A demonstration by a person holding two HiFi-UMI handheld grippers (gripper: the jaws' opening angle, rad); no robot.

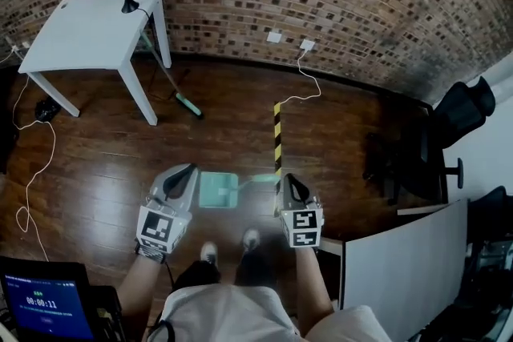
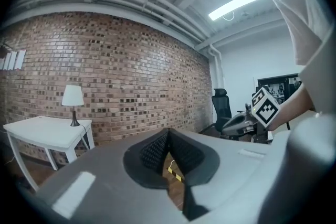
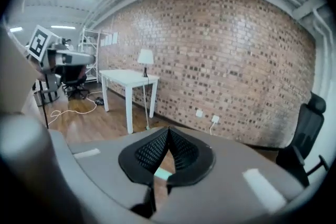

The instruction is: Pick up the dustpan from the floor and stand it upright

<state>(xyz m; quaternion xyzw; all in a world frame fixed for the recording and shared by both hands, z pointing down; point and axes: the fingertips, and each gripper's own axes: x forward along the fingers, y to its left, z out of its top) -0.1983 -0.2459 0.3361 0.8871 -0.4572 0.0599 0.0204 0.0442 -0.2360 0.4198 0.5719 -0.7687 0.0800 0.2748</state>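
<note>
Right gripper (image 3: pixel 168 130): jaws pressed together with nothing clamped. A sliver of pale green shows through the gap beneath the tips.
Left gripper (image 2: pixel 168 132): likewise closed and empty, with only striped tape (image 2: pixel 175 174) showing behind it.
Dustpan (image 1: pixel 218 190): lying flat on the wood floor (image 1: pixel 96 172) ahead of the person's shoes (image 1: pixel 209 252), its handle (image 1: pixel 258 179) pointing towards the right gripper.
Risk: coming down with the jaws closed would, I'd say, just shove the handle along the boards. A grab on the pan's thin lip could let it swing and drop.
</note>
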